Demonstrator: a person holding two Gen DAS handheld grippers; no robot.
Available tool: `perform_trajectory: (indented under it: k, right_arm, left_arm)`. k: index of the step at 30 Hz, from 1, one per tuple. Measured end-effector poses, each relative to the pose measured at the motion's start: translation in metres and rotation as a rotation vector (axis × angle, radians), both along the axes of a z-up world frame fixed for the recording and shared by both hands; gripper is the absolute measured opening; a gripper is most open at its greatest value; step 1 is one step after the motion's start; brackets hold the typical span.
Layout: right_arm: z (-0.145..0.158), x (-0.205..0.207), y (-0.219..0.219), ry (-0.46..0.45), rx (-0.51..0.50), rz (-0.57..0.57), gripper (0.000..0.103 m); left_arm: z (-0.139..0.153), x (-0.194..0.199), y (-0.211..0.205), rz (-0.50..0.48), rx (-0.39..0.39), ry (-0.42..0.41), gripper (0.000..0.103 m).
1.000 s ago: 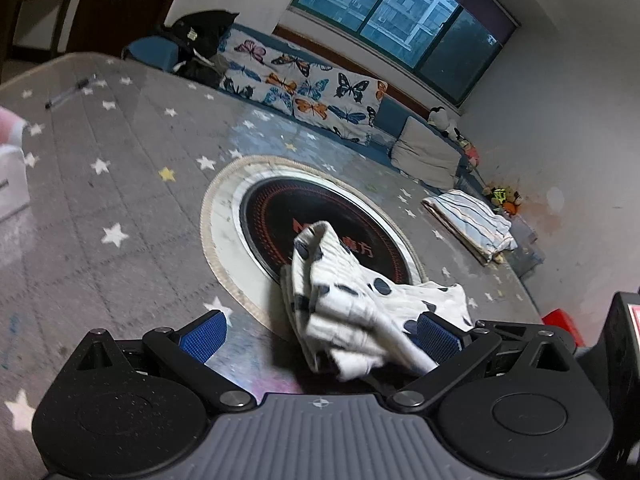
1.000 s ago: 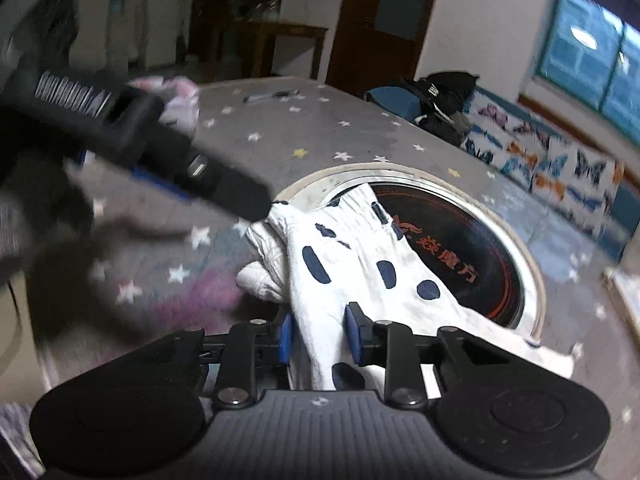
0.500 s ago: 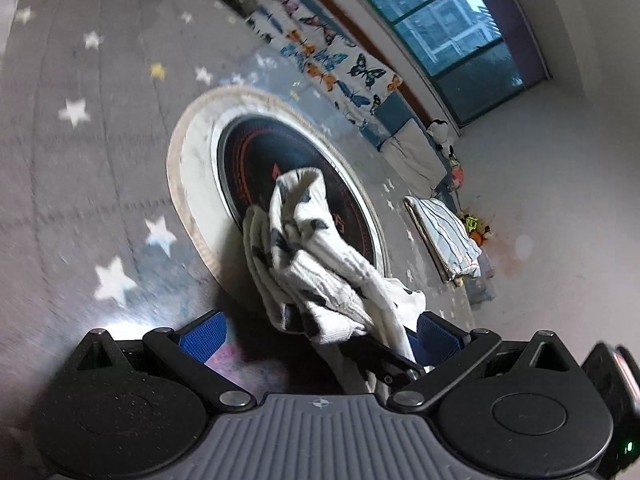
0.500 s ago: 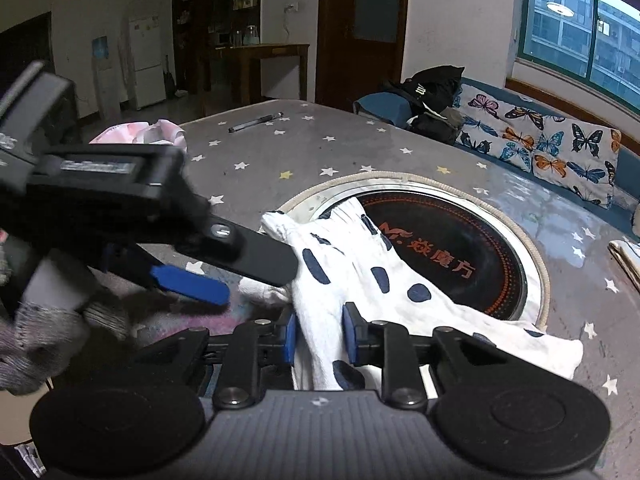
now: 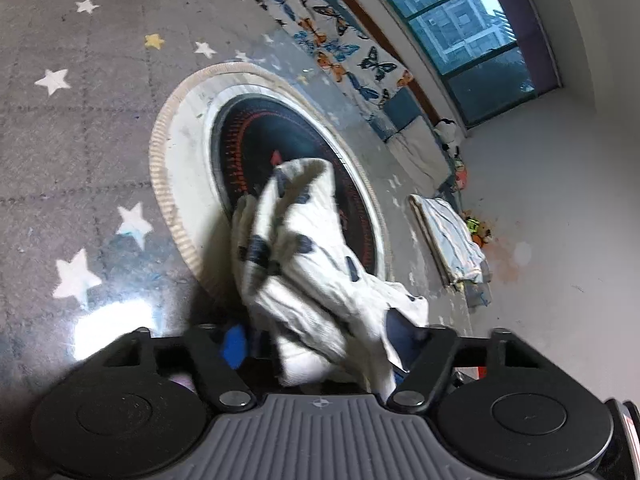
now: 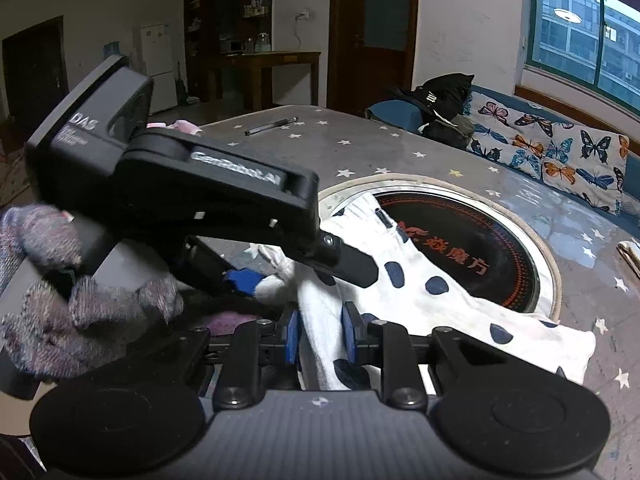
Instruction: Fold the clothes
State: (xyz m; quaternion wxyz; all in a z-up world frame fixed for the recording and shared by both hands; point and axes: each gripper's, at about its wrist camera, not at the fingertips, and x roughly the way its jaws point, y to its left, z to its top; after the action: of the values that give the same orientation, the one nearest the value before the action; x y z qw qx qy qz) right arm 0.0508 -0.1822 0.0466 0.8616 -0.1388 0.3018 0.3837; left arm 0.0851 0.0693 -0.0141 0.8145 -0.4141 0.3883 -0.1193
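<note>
left wrist close above garment (image 5: 308, 256), right wrist facing it (image 6: 404, 292), both views sharing it

Black left gripper (image 6: 280, 276) with blue pads, silver screws, white lettering, grey knitted glove (image 6: 76, 304)

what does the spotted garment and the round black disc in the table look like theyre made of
Spotted garment: soft woven cloth, probably cotton; it wrinkles and drapes limply. Black disc: smooth, glossy, likely glass or ceramic, with printed red markings.
</note>
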Motion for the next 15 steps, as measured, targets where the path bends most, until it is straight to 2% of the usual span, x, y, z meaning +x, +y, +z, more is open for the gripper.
perform_trajectory:
  k: [3,6,7,11,12,15]
  right_arm:
    - [0.000,-0.003,-0.004,-0.001,0.011,-0.005,0.027]
    - [0.002,-0.006,-0.011,0.003,0.030,-0.017,0.033]
    - [0.004,-0.008,-0.015,0.006,0.041,-0.025,0.039]
    - [0.011,-0.011,-0.036,0.010,0.082,-0.071,0.048]
    - [0.012,-0.011,-0.043,0.012,0.092,-0.088,0.054]
    - [0.012,-0.006,-0.067,0.026,0.128,-0.160,0.054]
  left_arm:
    - [-0.003,0.001,0.002,0.006,-0.001,0.017,0.046]
    - [-0.002,0.000,0.003,0.003,0.014,0.006,0.041]
    - [-0.001,0.000,0.003,0.001,0.019,0.002,0.040]
    - [0.005,-0.003,-0.001,-0.007,0.086,-0.024,0.038]
    - [0.006,-0.003,-0.002,-0.010,0.103,-0.031,0.037]
    - [0.011,-0.005,-0.006,-0.023,0.162,-0.058,0.037]
